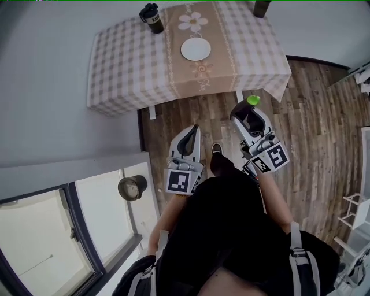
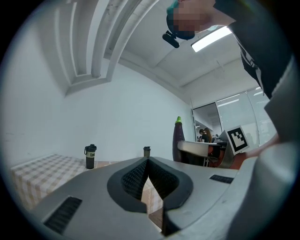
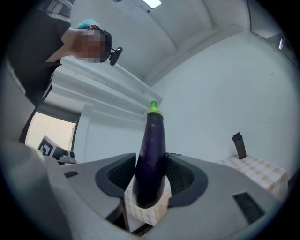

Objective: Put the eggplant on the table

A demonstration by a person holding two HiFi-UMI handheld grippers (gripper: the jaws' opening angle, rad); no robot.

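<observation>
1. between the fingers point(image 3: 180, 173) of the right gripper point(image 1: 247, 111) stood the eggplant point(image 3: 151, 150), upright, with its green cap on top. its dark purple body was pressed from both sides by the ribbed pads, and its rounded lower end hung just below them.
2. those fingers stood fairly wide apart, closed on the thick lower part of the eggplant.
3. in the head view, only the eggplant's green cap showed at the tip of the right gripper. it was over the wooden floor point(image 1: 324, 110), just short of the near edge of the desk point(image 1: 127, 69), so the eggplant was not on the desk.
4. the left gripper point(image 1: 193, 128) was held beside the right one, a little nearer the person and also over the floor. its fingers point(image 2: 133, 180) met at their tips with nothing between them.
5. the desk wore a checked cloth with a tan runner down its middle. a white plate point(image 1: 195, 49) lay on the runner, a dark bottle point(image 1: 152, 18) stood near the far left corner, and a second dark bottle point(image 1: 261, 7) stood at the far right edge.
6. the person's shoe point(image 1: 216, 151) showed on the floor between the two grippers.
7. a round metal thing point(image 1: 132, 188) sat by the window frame to the person's left; i could not tell what it was.
</observation>
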